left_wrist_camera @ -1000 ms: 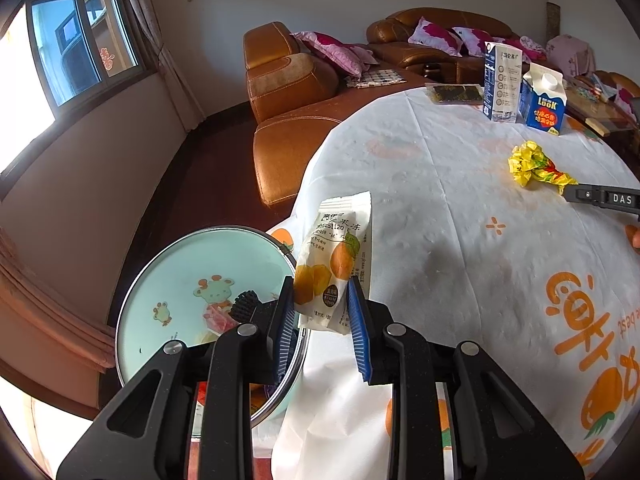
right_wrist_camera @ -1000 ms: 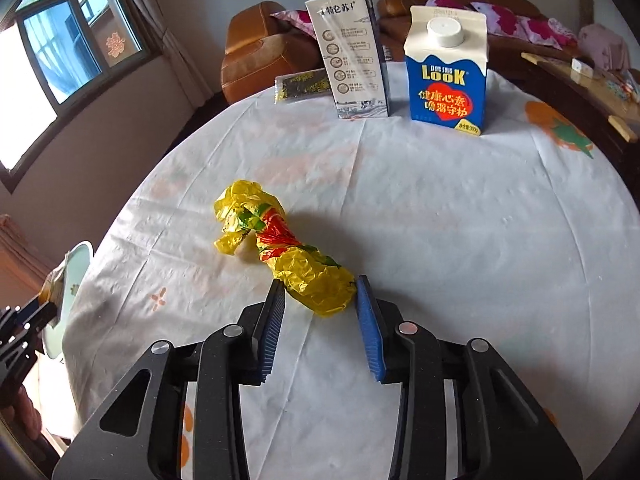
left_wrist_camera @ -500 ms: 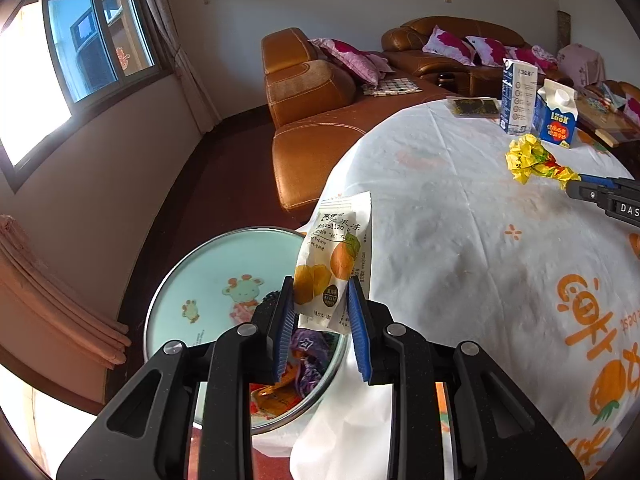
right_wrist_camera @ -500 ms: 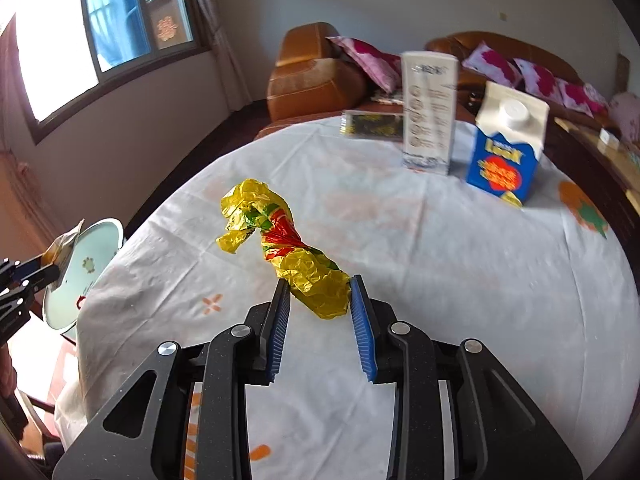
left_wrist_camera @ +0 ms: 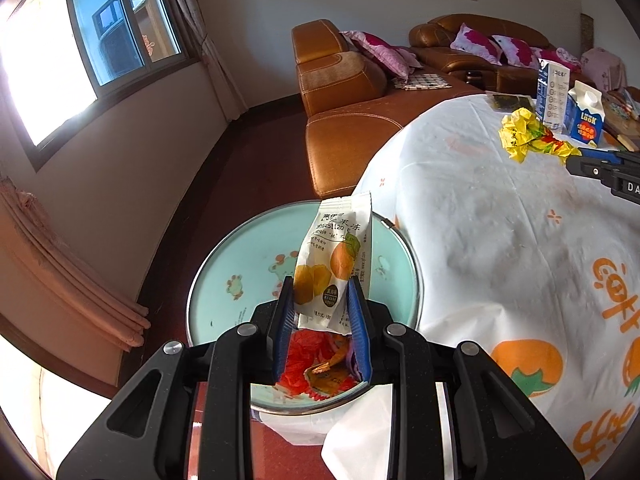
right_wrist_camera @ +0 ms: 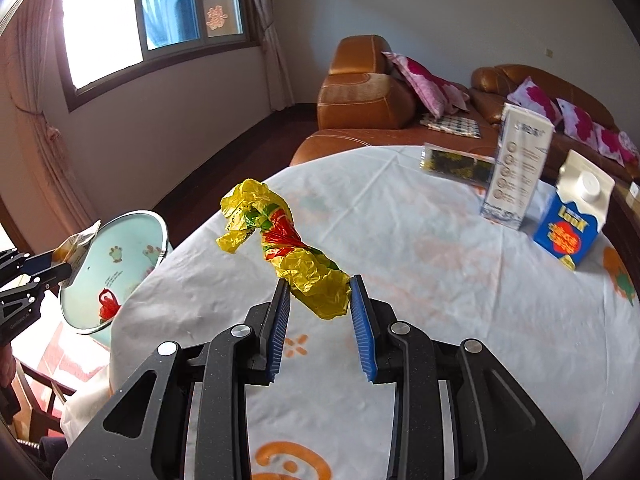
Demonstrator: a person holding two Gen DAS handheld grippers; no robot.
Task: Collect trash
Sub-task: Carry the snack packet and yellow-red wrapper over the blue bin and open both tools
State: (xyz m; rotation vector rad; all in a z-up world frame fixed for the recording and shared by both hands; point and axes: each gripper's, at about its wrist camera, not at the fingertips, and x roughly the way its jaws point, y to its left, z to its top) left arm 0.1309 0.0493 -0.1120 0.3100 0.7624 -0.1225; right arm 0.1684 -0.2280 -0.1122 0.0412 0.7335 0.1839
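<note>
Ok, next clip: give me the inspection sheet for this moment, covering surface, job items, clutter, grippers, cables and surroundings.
Surface: round table under a white cloth with orange prints.
Job's things: white snack packet held over the pale green bin, which already holds red and orange wrappers; crumpled yellow wrapper held above the cloth.
Clutter: tall white carton, blue milk carton, dark flat packet, all on the table.
Grippers: left gripper shut on the packet; right gripper shut on the yellow wrapper.
Cables: nothing seen.
Surroundings: brown leather sofas with pink cushions, window, curtains.
</note>
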